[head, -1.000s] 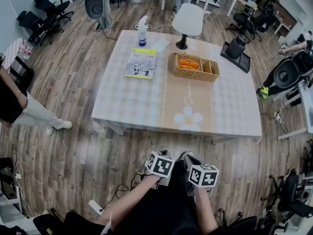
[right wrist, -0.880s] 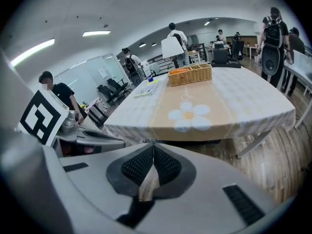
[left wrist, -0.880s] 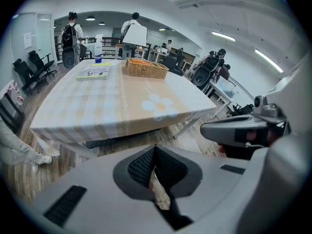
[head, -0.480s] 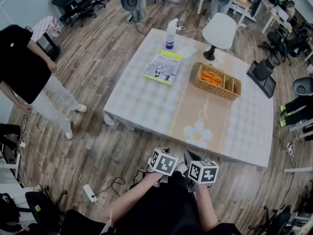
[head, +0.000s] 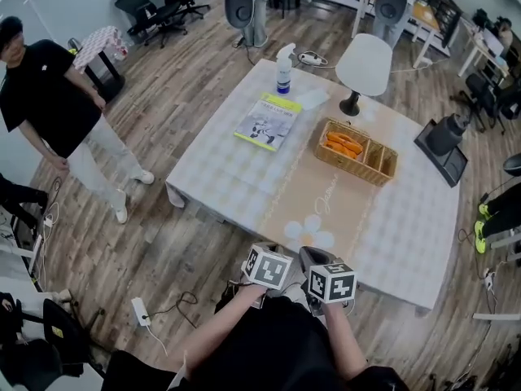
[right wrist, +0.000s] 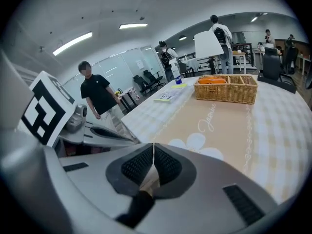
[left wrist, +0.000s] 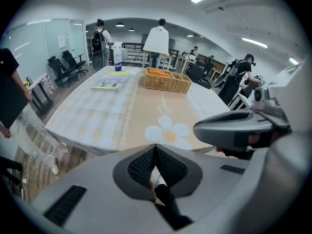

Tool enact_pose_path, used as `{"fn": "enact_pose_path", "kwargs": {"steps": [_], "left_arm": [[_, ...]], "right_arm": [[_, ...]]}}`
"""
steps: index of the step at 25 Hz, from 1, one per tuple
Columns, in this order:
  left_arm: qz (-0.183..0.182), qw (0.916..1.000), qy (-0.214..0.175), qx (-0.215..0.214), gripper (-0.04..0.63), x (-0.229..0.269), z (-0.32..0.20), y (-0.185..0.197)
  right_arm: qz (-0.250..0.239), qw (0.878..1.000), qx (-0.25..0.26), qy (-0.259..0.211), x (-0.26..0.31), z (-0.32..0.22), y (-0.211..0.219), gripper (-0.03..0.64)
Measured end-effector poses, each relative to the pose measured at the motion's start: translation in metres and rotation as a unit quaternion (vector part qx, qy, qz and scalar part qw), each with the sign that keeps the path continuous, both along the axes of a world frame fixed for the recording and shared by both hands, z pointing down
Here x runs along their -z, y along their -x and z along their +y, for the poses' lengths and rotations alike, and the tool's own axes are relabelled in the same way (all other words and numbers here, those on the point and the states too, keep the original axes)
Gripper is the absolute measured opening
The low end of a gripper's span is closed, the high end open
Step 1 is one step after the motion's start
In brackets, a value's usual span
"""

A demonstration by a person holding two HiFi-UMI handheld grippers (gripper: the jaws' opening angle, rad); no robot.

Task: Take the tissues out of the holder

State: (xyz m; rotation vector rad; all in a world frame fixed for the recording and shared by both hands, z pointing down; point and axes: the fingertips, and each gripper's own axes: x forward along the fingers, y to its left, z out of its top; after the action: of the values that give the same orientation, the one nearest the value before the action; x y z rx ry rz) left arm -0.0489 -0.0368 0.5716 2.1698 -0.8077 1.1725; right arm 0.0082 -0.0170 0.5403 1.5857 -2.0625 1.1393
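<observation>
A wicker basket holder (head: pixel 378 168) stands on the low table (head: pixel 244 177), right of middle. Orange tissue packs (head: pixel 342 145) fill its left compartment; the other compartments look empty. In the gripper views the basket (left wrist: pixel 167 82) (right wrist: pixel 226 89) sits far ahead, with the orange packs (left wrist: pixel 158 73) (right wrist: pixel 213 81) showing over its rim. My left gripper (head: pixel 260 251) (left wrist: pixel 155 147) and right gripper (head: pixel 308 255) (right wrist: pixel 153 147) hang side by side just off the table's near edge, both shut with nothing between the pads.
On the table's far side lie a booklet (head: pixel 268 122), a spray bottle (head: pixel 283 69) and a white lamp (head: pixel 365 59). A person in black (head: pixel 49 96) stands left of the table. A power strip (head: pixel 138 310) and cables lie on the floor. Office chairs ring the room.
Both grippers have come closer to the table's near edge. The view has swung, so the table looks turned, and the person in black has come further into view at the left.
</observation>
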Motion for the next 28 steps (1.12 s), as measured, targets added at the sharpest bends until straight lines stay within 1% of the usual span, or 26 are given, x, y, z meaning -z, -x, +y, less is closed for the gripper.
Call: {"fn": "enact_pose_path", "kwargs": {"steps": [4,8,11,14,16,20,24,26,28], "left_arm": [[-0.009,0.9997,-0.005,0.021,0.002,0.001,-0.005,-0.015],[-0.012,0.9997,0.003,0.021,0.002,-0.001,-0.002,-0.032],[-0.015,0.9998,0.007,0.007,0.002,-0.006,-0.002,-0.046],[-0.016,0.9997,0.006,-0.019,0.002,-0.009,-0.009,-0.067],[-0.013,0.9993,0.003,-0.036,0.002,-0.008,-0.019,-0.083],[0.001,0.9987,0.013,-0.050,0.002,-0.011,-0.034,-0.110],[0.014,0.9977,0.018,-0.064,0.002,-0.009,-0.053,-0.133],[0.017,0.9971,0.019,-0.072,0.002,-0.009,-0.063,-0.141],[0.015,0.9965,0.011,-0.081,0.002,-0.009,-0.073,-0.146]], "right_arm": [[-0.010,1.000,0.008,0.001,-0.007,0.009,-0.024,0.015],[-0.022,1.000,0.004,-0.004,-0.009,0.009,-0.040,0.015],[-0.031,0.999,-0.010,-0.013,-0.008,0.007,-0.046,0.015],[-0.028,0.998,-0.045,-0.027,-0.006,0.006,-0.065,0.015],[-0.020,0.997,-0.064,-0.027,-0.007,0.003,-0.080,0.015],[-0.006,0.996,-0.090,-0.016,-0.008,-0.008,-0.108,0.015],[0.016,0.994,-0.107,0.002,-0.007,-0.031,-0.133,0.015],[0.026,0.992,-0.117,0.027,-0.012,-0.042,-0.143,0.015],[0.044,0.989,-0.129,0.065,-0.019,-0.050,-0.154,0.015]]}}
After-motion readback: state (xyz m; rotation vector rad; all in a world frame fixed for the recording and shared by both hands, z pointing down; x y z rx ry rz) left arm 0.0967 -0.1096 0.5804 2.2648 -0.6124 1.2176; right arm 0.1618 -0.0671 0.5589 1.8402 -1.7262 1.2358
